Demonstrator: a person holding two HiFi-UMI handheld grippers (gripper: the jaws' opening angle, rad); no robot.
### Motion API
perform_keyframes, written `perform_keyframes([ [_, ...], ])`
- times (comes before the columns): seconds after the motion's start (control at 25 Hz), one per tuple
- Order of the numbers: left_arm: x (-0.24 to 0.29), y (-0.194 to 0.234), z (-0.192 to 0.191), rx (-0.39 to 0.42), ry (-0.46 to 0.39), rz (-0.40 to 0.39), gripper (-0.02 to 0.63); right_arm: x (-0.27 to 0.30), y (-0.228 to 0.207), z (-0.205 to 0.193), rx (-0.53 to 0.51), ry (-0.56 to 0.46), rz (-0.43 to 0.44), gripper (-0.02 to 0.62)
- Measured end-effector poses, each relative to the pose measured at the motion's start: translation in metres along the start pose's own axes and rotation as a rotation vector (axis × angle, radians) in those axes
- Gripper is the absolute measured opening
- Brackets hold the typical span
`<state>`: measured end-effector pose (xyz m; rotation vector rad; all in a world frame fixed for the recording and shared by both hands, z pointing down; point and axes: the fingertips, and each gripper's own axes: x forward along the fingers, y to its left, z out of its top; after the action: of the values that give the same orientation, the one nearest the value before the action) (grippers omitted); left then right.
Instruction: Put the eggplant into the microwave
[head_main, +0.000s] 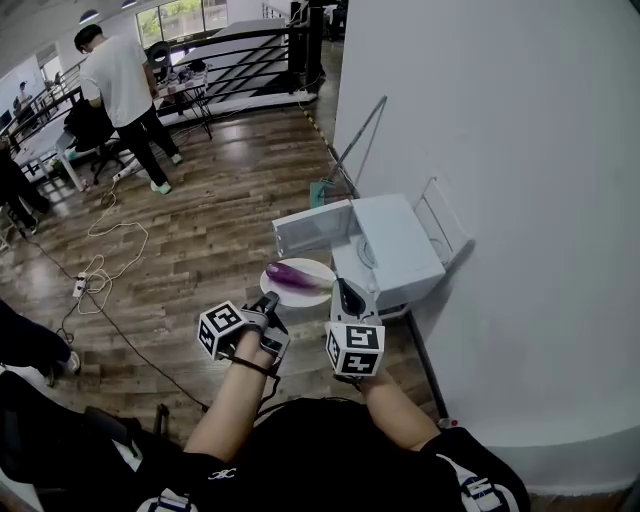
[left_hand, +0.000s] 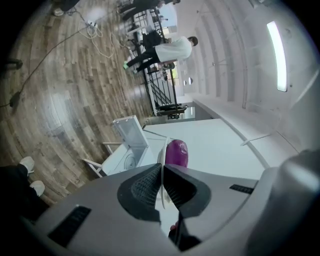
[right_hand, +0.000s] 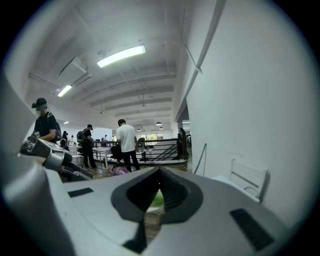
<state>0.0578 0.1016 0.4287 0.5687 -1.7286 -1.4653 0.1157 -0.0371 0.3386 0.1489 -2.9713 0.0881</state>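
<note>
A purple eggplant (head_main: 291, 274) lies on a white plate (head_main: 316, 296) held in the air in front of the white microwave (head_main: 398, 250). The microwave's door (head_main: 312, 227) stands swung open to the left. My left gripper (head_main: 268, 301) is shut on the plate's near rim. In the left gripper view the thin rim (left_hand: 163, 150) runs between the pads of the left gripper (left_hand: 161, 170), with the eggplant (left_hand: 176, 152) just beyond. My right gripper (head_main: 346, 292) sits by the plate's right edge, in front of the microwave. In its own view the right gripper (right_hand: 159, 182) looks shut, with a green bit (right_hand: 158, 199) showing behind the jaws.
A white wall (head_main: 500, 150) rises directly right of the microwave. The wood floor (head_main: 190, 250) spreads left, with a cable and power strip (head_main: 80, 287) on it. A person in a white shirt (head_main: 120, 85) stands far back by desks and a black railing (head_main: 250, 60).
</note>
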Motion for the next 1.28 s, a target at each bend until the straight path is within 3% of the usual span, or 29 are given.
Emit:
perform_keyframes([
  [0.52,-0.013,0.029,0.062,-0.036,0.028,0.023,0.015,0.038,0.042,0.005,0.013,-0.005,-0.051,0.009],
  [0.84,0.035,0.028,0.106,-0.033,0.023,0.026,0.015,0.112,0.040,0.007,0.020,-0.007,-0.025,0.009],
  [1.28,0.117,-0.014,0.199,0.027,0.021,0.004,0.015,0.238,0.020,0.046,0.091,-0.091,-0.059,0.009],
])
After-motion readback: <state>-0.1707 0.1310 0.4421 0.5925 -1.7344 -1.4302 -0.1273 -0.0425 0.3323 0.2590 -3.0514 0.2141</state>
